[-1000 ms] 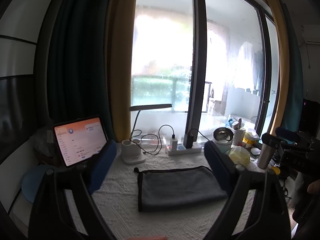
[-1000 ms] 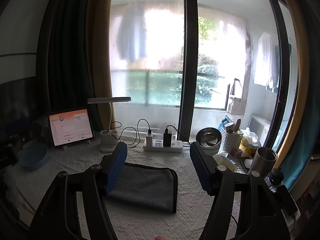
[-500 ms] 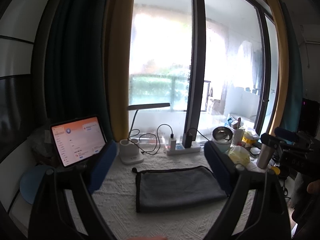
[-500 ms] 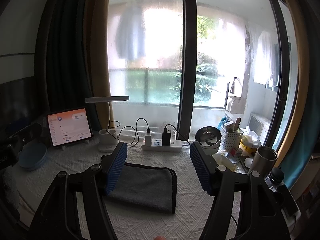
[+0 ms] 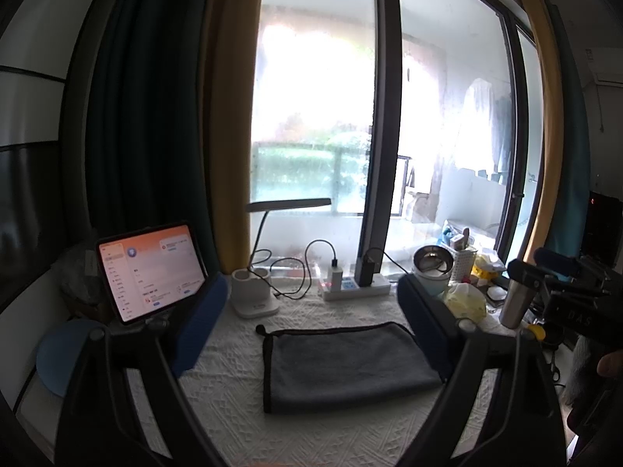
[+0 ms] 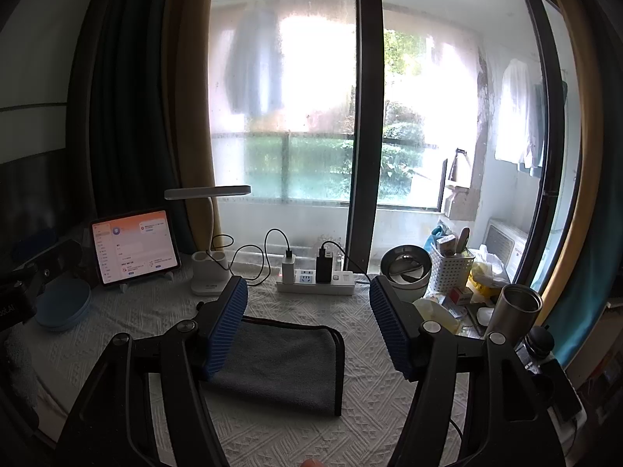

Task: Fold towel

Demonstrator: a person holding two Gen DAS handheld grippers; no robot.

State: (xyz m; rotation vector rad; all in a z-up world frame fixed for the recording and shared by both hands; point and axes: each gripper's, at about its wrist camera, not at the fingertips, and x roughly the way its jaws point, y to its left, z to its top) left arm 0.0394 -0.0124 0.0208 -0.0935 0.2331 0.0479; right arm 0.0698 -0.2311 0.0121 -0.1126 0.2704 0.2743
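One folded towel (image 5: pixel 346 366) lies flat; left gripper (image 5: pixel 311 323) and right gripper (image 6: pixel 307 327) gape wide, empty.

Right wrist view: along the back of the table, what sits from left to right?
Blue plates → tablet → desk lamp base → power strip → steel bowl → white basket → steel tumbler.

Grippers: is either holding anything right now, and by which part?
Nothing is held. The left gripper and right gripper are both open above the towel, which lies flat on the table.
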